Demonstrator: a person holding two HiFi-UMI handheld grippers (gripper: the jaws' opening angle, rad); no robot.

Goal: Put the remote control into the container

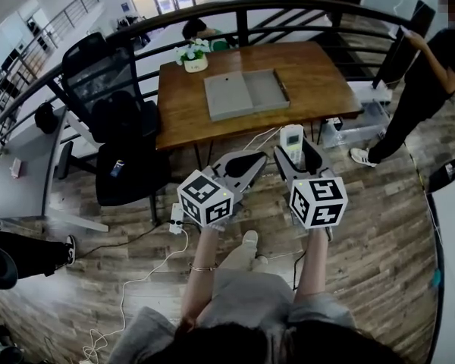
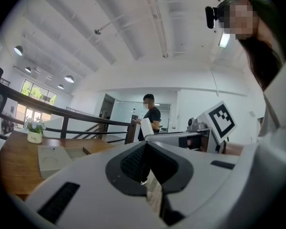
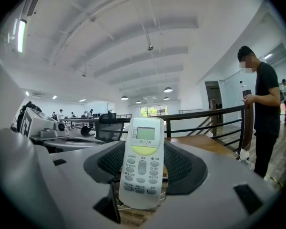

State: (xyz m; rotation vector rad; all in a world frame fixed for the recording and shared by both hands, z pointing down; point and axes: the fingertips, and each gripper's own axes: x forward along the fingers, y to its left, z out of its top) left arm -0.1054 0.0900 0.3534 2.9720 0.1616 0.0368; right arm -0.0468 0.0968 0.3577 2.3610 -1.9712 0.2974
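Note:
A white remote control [image 1: 291, 137] with a small screen and grey buttons stands upright between the jaws of my right gripper [image 1: 294, 155], which is shut on it. In the right gripper view the remote control [image 3: 142, 163] fills the middle, buttons facing the camera. My left gripper [image 1: 252, 163] hangs beside it, shut and holding nothing. Both grippers are held in the air in front of the near edge of the wooden table [image 1: 189, 120]. The container [image 1: 245, 93], a flat grey box lying open, rests on the table's middle, and shows as the container [image 2: 52, 159] at lower left in the left gripper view.
A small white pot of flowers [image 1: 193, 58] stands at the table's back left. A black office chair [image 1: 110, 120] is left of the table. A person in black [image 1: 425, 82] stands at the right by the railing [image 1: 235, 10]. Cables and a power strip [image 1: 174, 217] lie on the floor.

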